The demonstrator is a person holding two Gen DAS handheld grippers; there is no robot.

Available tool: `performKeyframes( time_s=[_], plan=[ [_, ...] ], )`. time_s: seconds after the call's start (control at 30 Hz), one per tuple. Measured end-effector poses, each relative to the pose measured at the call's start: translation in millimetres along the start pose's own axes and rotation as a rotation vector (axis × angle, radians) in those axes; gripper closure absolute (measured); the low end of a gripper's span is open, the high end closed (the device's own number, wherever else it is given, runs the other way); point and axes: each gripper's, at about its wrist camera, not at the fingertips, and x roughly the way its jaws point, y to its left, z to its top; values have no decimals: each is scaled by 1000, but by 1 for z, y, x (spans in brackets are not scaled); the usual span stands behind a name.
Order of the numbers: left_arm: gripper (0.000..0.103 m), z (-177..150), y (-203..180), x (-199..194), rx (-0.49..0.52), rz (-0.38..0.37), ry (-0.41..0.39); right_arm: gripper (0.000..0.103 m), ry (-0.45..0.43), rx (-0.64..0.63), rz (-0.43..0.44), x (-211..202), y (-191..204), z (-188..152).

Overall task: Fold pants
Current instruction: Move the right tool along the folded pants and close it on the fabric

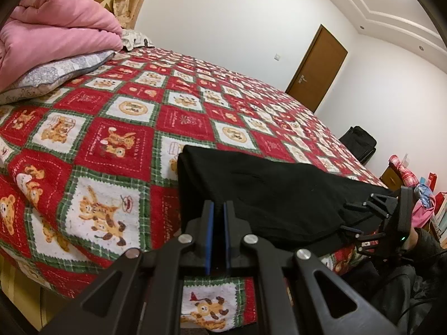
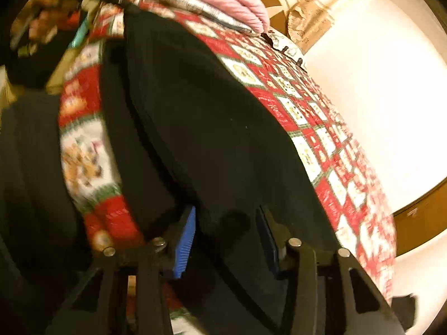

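Note:
Black pants [image 1: 265, 192] lie folded on the red patchwork bedspread [image 1: 117, 128] near the bed's front edge. My left gripper [image 1: 218, 209] sits at the pants' near edge, its blue pads almost together with a thin gap and no cloth seen between them. My right gripper [image 1: 360, 217] shows at the pants' right end in the left wrist view. In the blurred right wrist view the right gripper [image 2: 226, 217] is open, its blue pads [image 2: 185, 240] on either side of the black pants [image 2: 209, 128].
A pink quilt [image 1: 56, 30] and a grey pillow [image 1: 53, 75] lie at the head of the bed. A brown door [image 1: 318, 67] is in the far wall. A black bag [image 1: 359, 142] and a cluttered nightstand [image 1: 405, 178] stand at the right.

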Motion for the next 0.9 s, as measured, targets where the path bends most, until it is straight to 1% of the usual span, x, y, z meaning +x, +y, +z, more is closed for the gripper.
performKeyframes(
  time_s=[0.03, 0.07, 0.13, 0.17, 0.4, 0.5, 0.6, 0.67, 0.7, 0.8, 0.9],
  plan=[
    [96, 0, 0, 0, 1, 0, -1, 71, -5, -4, 10, 0, 0, 0],
    [96, 0, 0, 0, 2, 0, 0, 86, -6, 6, 30, -1, -1, 1],
    [96, 0, 0, 0, -1, -1, -2, 90, -22, 16, 36, -7, -2, 2],
    [96, 0, 0, 0, -2, -4, -3, 97, -28, 20, 45, -10, -4, 3],
    [96, 1, 1, -10, -5, -46, -22, 99, -42, 21, 84, -35, -3, 7],
    [96, 0, 4, -12, -9, -48, -17, 99, -36, 41, 125, -41, -5, 4],
    [96, -5, 8, -9, -17, -47, -4, 99, -27, 76, 186, -40, -5, 1],
    [96, -9, 11, -6, -15, -31, 15, 101, -15, 88, 237, -38, -3, -1],
    [96, -12, 14, -3, -23, -29, 24, 101, -9, 88, 246, -37, 0, -2],
    [96, -22, 24, 8, -47, -16, 62, 101, 24, 74, 237, -23, 6, -5],
    [96, -28, 24, 12, -35, -2, 81, 101, 42, 81, 244, -16, 8, -5]
  ],
)
